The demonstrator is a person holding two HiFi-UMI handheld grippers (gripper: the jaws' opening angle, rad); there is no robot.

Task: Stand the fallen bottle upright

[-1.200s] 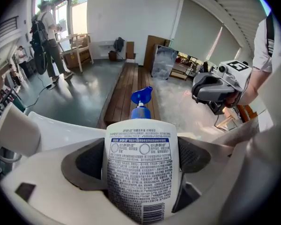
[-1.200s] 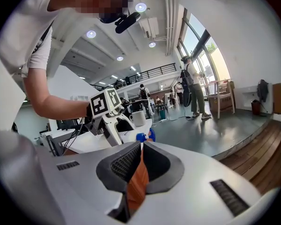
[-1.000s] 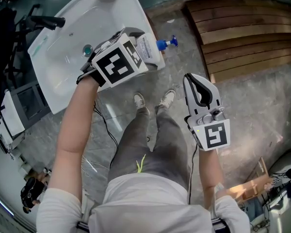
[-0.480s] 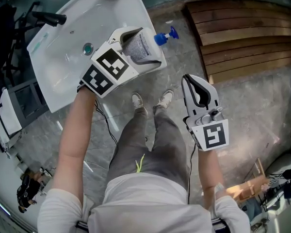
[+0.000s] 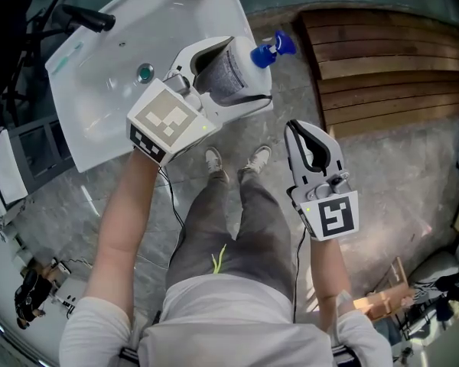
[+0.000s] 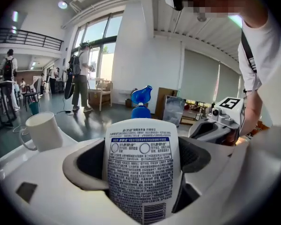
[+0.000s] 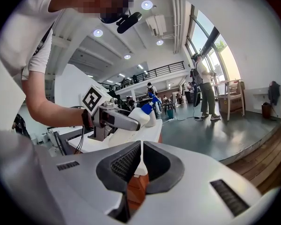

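A white bottle with a blue pump top is held in my left gripper, above the near right corner of the white washbasin. The jaws are shut on the bottle's body, one on each side. In the left gripper view the printed label fills the gap between the jaws, and the pump points away from the hand. My right gripper hangs lower right over the floor, shut and empty. Its pads meet in the right gripper view.
A white cup stands on the basin's far rim, and a black tap sits at its left. The drain shows in the bowl. A wooden platform lies to the right. The person's feet stand on grey floor below the basin.
The left gripper has risen and tipped up with the bottle, which has come off the basin's edge, pump end now higher and further right. The right gripper has hardly shifted.
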